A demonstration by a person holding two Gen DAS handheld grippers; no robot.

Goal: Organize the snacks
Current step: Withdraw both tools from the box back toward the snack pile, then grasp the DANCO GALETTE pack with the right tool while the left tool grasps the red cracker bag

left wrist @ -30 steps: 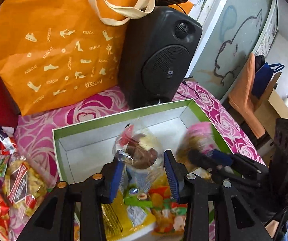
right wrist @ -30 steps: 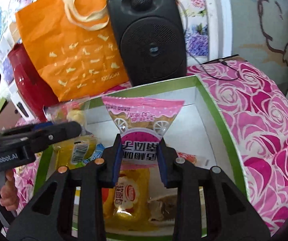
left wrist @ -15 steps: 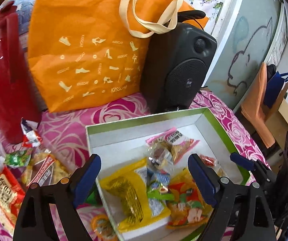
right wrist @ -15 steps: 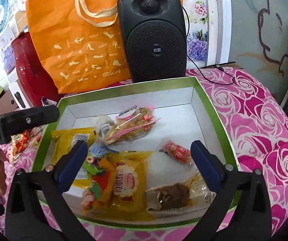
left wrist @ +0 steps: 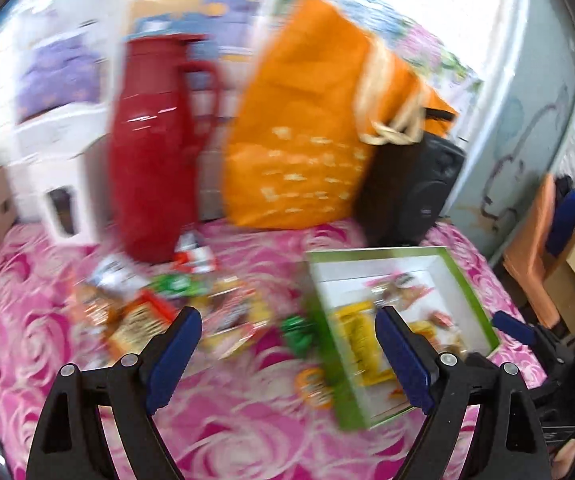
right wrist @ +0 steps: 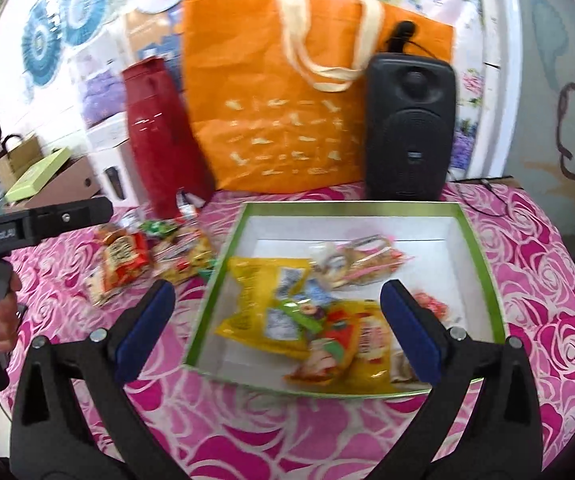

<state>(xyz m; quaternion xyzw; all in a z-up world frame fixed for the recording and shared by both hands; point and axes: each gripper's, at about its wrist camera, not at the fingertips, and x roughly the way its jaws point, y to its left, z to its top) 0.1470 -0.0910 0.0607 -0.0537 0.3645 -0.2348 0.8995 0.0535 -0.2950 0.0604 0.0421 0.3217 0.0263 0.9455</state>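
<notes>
Snacks (left wrist: 159, 312) lie loose on the pink cloth (left wrist: 227, 420) in my left view, blurred, in front of the red flask (left wrist: 151, 148). My left gripper (left wrist: 287, 344) hangs above them, jaws released and empty. The box (left wrist: 475, 292) sits to the right, and the right gripper's tip pokes in beyond it. My right view is sharper: the right gripper (right wrist: 277, 328) is spread wide, empty, over the box (right wrist: 483, 264), where packets (right wrist: 271, 308) lie piled. Only here do I see a hand (right wrist: 1, 312) holding the left gripper's handle.
</notes>
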